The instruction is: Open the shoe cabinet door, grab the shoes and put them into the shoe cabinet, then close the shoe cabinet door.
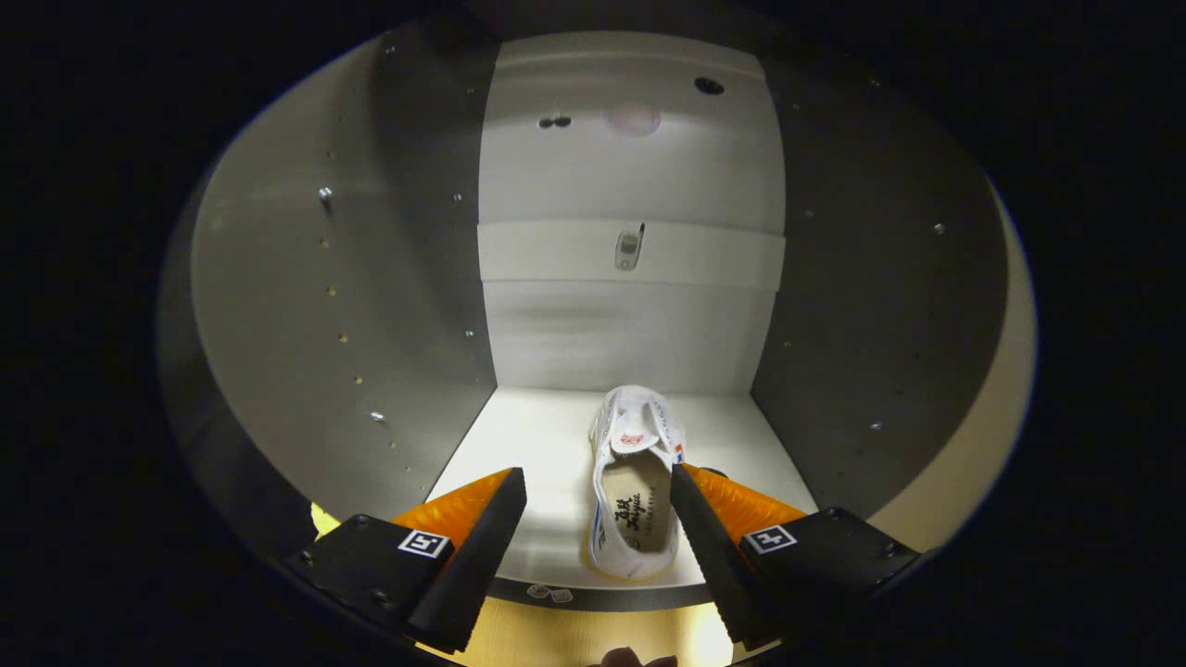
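Observation:
A white canvas shoe [636,500] lies on the white shelf floor [528,435] inside the shoe cabinet, toe toward the back wall and heel toward me. My gripper [598,474] is open at the cabinet's front edge. The shoe rests between the fingers, close against the right finger [704,528] and well apart from the left finger [482,537]. Nothing is pressed between the two fingers.
The cabinet's side walls [306,352] stand close on the left and right, with rows of peg holes. A cross rail with a metal bracket [629,248] runs across the back wall. The shelf's dark front lip [602,595] lies below the shoe's heel, with pale wooden floor beneath.

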